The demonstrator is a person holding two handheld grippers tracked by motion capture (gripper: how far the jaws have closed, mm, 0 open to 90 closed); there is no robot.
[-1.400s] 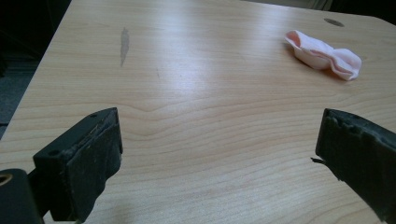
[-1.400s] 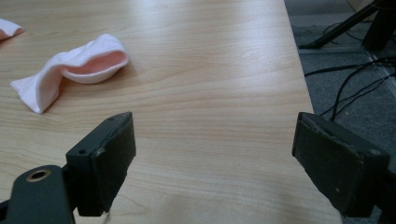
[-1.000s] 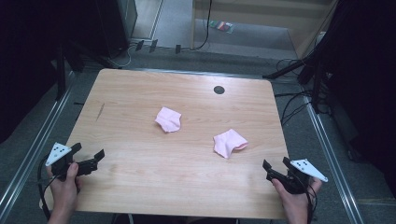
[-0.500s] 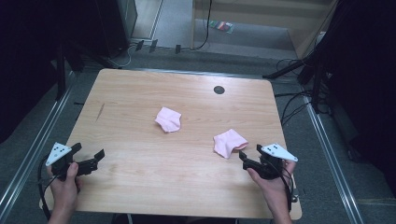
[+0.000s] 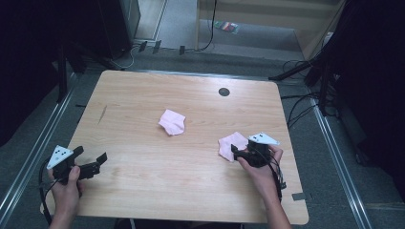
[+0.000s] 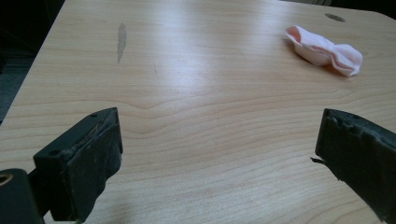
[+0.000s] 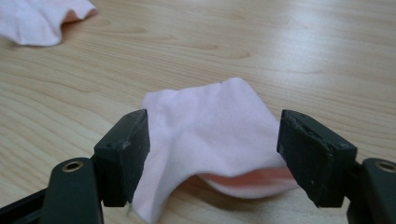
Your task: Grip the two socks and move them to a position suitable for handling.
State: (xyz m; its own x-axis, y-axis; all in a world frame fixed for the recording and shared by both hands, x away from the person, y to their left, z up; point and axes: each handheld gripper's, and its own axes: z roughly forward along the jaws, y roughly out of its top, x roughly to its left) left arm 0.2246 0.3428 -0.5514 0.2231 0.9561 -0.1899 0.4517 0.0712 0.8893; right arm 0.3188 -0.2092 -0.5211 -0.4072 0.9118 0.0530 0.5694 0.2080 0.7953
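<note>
Two crumpled pink cloths lie on the wooden table (image 5: pixel 143 191). One cloth (image 5: pixel 172 121) sits near the middle and shows far off in both gripper views (image 6: pixel 327 46) (image 7: pixel 37 18). The other cloth (image 5: pixel 229 143) (image 7: pixel 215 126) lies to the right, between the jaws of my right gripper (image 5: pixel 235 152) (image 7: pixel 215 158). Those jaws have just been closing a little, but they stand apart around the cloth without pinching it. At the table's front left my left gripper (image 5: pixel 90 154) (image 6: pixel 215 158) is wide open over bare wood.
A dark round hole (image 5: pixel 223 91) (image 6: pixel 334 17) sits near the table's far edge. A dark streak (image 5: pixel 101 114) (image 6: pixel 121 39) marks the wood at the left. Cables and stand legs (image 5: pixel 305 105) lie on the floor past the right edge.
My right hand has moved left and forward from the table's front right corner to the right pink cloth, which now lies between its jaws. The left hand has stayed put.
</note>
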